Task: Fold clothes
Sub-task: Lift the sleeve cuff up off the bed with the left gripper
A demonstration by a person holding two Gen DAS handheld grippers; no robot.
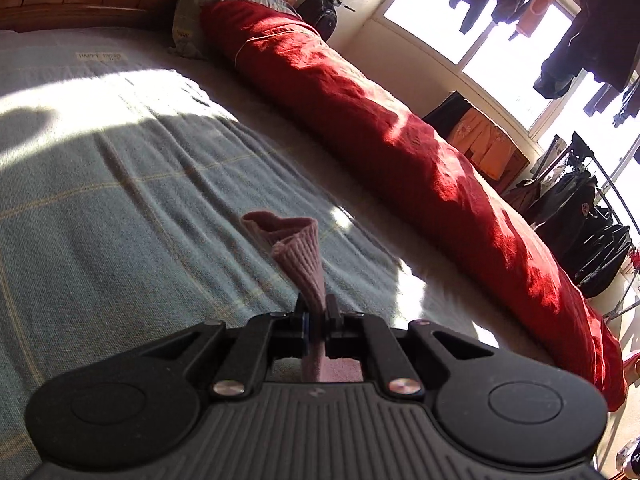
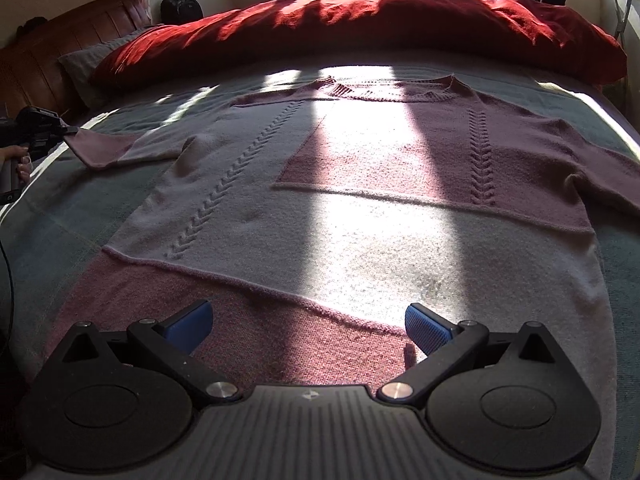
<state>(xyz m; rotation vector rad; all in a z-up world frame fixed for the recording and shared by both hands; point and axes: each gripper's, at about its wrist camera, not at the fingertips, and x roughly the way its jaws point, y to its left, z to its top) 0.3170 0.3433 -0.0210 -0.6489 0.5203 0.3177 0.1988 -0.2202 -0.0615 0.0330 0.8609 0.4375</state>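
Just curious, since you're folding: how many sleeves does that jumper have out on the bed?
2: the left sleeve pinched in the left claw, the right sleeve lying flat at the far right.

Left gripper [image 1: 316, 312]: jaws clamped on sweater [image 2: 360, 184] sleeve cuff. Right gripper [image 2: 308, 326]: jaws spread wide, low over sweater hem.

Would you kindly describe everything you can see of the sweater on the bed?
The sweater is a knitted pullover in blocks of dusty pink and pale grey, with a ribbed round neck and two vertical braided stitch lines. It lies spread flat on the blue-grey bedspread, neck toward the red duvet. The left gripper is shut on its left sleeve cuff; the right gripper hangs open above the hem.
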